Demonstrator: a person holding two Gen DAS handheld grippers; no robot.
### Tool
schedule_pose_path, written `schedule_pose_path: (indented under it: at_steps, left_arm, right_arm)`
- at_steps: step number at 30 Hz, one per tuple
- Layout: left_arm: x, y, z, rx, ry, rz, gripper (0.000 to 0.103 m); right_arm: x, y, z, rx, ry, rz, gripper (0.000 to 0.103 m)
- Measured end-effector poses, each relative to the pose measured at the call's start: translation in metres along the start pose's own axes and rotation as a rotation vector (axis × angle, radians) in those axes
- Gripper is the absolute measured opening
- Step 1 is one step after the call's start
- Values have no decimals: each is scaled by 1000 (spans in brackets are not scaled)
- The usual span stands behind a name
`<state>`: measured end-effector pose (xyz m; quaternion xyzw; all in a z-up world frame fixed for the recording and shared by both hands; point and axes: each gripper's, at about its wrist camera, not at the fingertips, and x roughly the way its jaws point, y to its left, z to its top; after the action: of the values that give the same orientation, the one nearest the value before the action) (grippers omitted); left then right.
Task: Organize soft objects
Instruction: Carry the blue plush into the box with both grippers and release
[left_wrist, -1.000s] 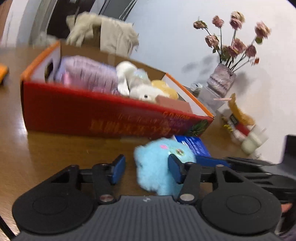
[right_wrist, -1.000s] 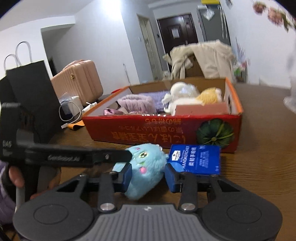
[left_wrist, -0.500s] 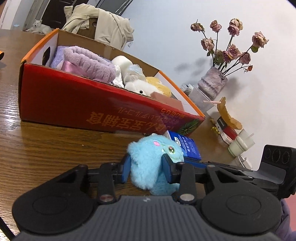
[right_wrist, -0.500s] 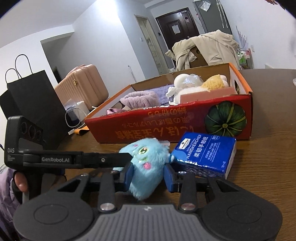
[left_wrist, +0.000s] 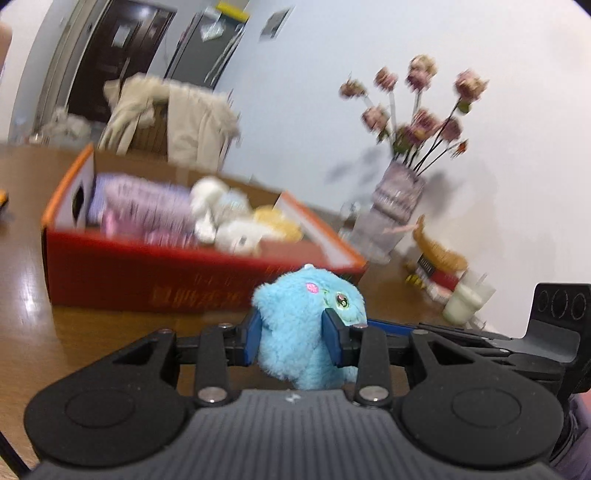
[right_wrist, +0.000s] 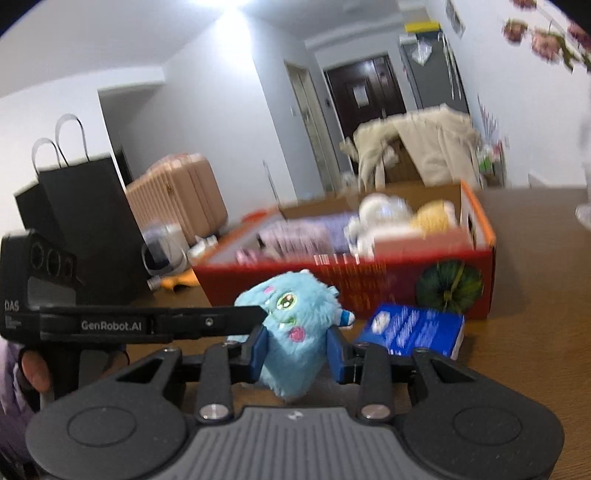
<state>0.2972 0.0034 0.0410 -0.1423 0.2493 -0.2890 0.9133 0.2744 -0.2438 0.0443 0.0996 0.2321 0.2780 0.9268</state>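
A fluffy light-blue plush toy (left_wrist: 303, 325) is pinched from two sides at once. My left gripper (left_wrist: 293, 338) is shut on it, and my right gripper (right_wrist: 297, 349) is shut on it too (right_wrist: 295, 325). The toy is lifted above the wooden table (left_wrist: 74, 339), in front of the red cardboard box (left_wrist: 147, 280). The box (right_wrist: 369, 273) holds a purple fluffy item (left_wrist: 140, 203), white plush toys (left_wrist: 221, 214) and a yellow plush (left_wrist: 277, 221). The left gripper's finger crosses the right wrist view at left.
A blue handkerchief pack (right_wrist: 413, 328) lies on the table by the box. A vase of dried roses (left_wrist: 399, 206), a cup (left_wrist: 465, 302) and small packets stand at the right. A black paper bag (right_wrist: 85, 221) and a pink suitcase (right_wrist: 177, 199) stand beyond the table.
Both grippers closed onto the blue plush toy and raised it off the table; the box now sits lower in both views. The handkerchief pack stayed on the table.
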Motion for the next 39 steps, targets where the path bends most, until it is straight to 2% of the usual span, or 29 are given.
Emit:
schedule_pose_path:
  at_steps: [3,7,13,18,21,22,26,31,34,39]
  left_arm:
    - [-11,-11,23,4,-36,-7,35]
    - [-11,-14,63,-11,-54,7,35]
    - [31,9,105,-3,-24,8,34]
    - [76,45,99,-72,57,35,34]
    - [96,60,87,-26,138,94,34]
    - [100,65,84,-21,149,102,33]
    - [113,76,77,-1,239,135,24]
    - [109,80,76,-19,261,119,24]
    - [105,78,79,-18,262,116,26]
    - [89,62,84,31,265,144,28]
  right_arm:
    - [-9,2,19,7,-29,18,33]
    - [4,6,59,-19,4,6,32]
    - [39,-11,101,-12,4,-33,30]
    - [90,-37,99,50,112,-58,30]
    - [116,-41,93,35,180,-81,26]
    - [125,-42,91,33,205,-82,21]
    - [150,-49,81,51,291,-95,21]
    - [156,-60,77,136,336,-56,22]
    - [154,-58,76,140,365,-39,24]
    - [136,-53,79,136,338,-26,25]
